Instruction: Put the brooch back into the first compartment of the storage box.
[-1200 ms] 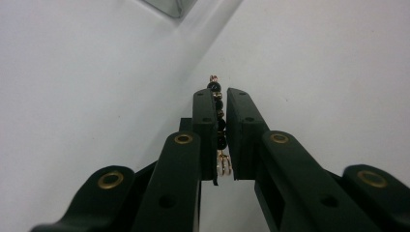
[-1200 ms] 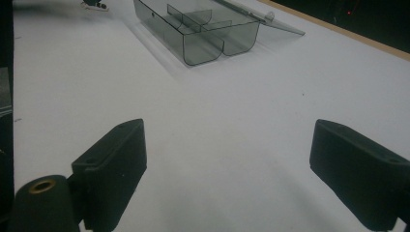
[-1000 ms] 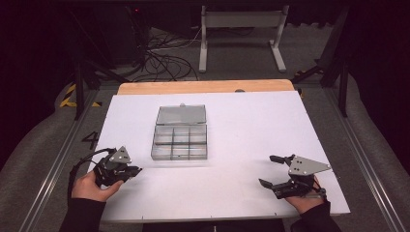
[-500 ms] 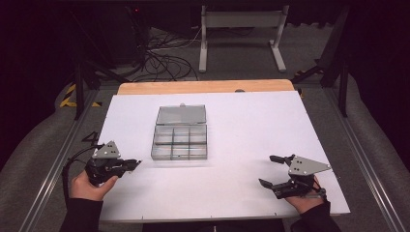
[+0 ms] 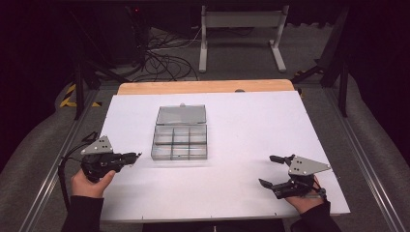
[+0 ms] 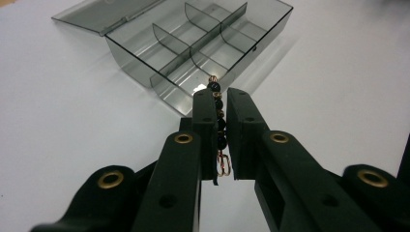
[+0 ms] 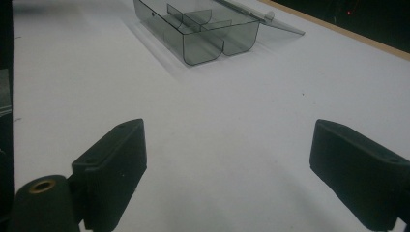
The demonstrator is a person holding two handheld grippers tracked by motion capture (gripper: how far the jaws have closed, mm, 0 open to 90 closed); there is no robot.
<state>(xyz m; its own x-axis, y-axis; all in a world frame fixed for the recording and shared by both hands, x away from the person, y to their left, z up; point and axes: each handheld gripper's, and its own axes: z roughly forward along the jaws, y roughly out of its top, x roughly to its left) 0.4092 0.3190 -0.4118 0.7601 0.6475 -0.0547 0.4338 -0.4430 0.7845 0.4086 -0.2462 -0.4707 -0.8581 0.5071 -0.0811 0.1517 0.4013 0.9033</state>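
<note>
A bead chain [image 6: 218, 113], dark beads on coppery wire, is sitting pinched between the pads of the left gripper [image 5: 131, 157], which is hovering low at the table's 8 o'clock, just left of the box [image 5: 180, 143]. The box, smoky clear plastic split into compartments, is lying near the middle of the white table [image 5: 241, 125] with its lid [image 5: 181, 114] folded flat toward 12 o'clock. Beyond the table's wooden far edge [image 5: 203, 87], the dark room is showing cables [image 5: 159, 50] on a grey floor and a white stand [image 5: 241, 29]. The left jaws are standing narrow, clamped on the chain and pointing at the box's near corner. The right gripper [image 5: 270, 170] is resting at 4 o'clock, well apart from the box, its jaws gaping wide and holding nothing. Since a second ago the left gripper has been shifting slightly outward and up the table's left side; the right one has been keeping still.
</note>
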